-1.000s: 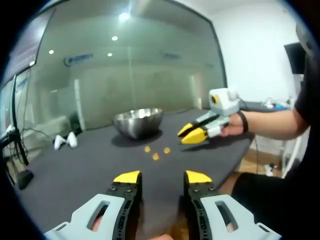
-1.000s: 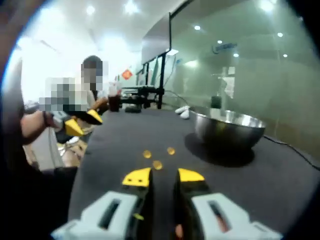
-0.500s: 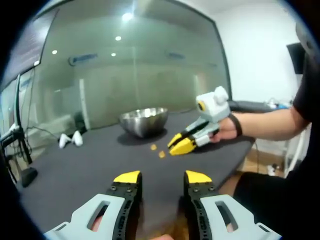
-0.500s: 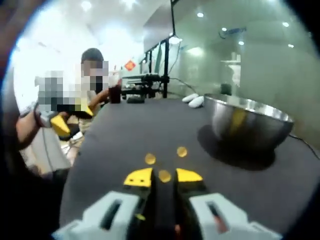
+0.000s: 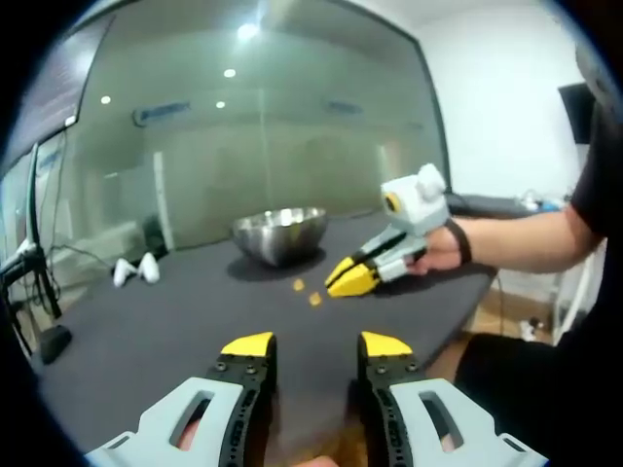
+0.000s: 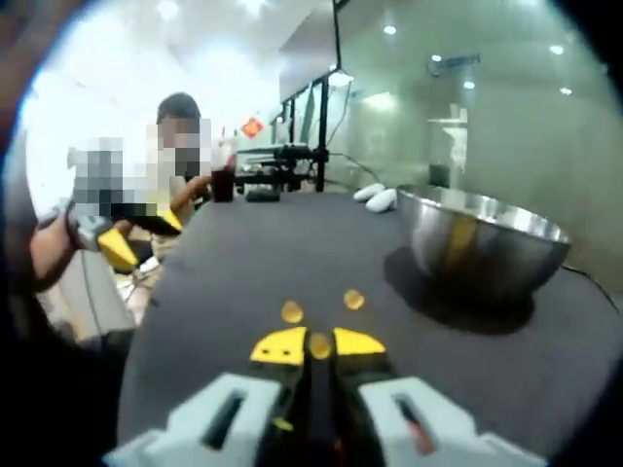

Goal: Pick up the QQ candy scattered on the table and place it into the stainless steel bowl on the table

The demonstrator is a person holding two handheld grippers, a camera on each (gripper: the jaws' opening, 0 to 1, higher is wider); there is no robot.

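Note:
A stainless steel bowl [image 5: 280, 233] stands on the dark table [image 5: 165, 321]; in the right gripper view the bowl [image 6: 482, 248] is at the right. Two small orange QQ candies [image 5: 299, 285] [image 5: 314, 300] lie in front of it. My right gripper [image 5: 343, 280] has its tips down on the table just right of them. In the right gripper view its yellow jaws are drawn in on one candy [image 6: 318, 343], with two more candies [image 6: 292, 311] [image 6: 353, 299] just beyond. My left gripper [image 5: 317, 344] hovers open over the near table, holding nothing. The left gripper [image 6: 117, 248] shows at the far left.
Two white rounded objects [image 5: 136, 269] [image 6: 378, 197] lie on the table left of the bowl. A dark stand with cables [image 5: 34, 311] is at the table's left end. A glass wall runs behind. A person sits at the far end beside a dark cup [image 6: 223, 199].
My right gripper's jaws have closed in from a wider gap onto the nearest candy. The left gripper has stayed open and still.

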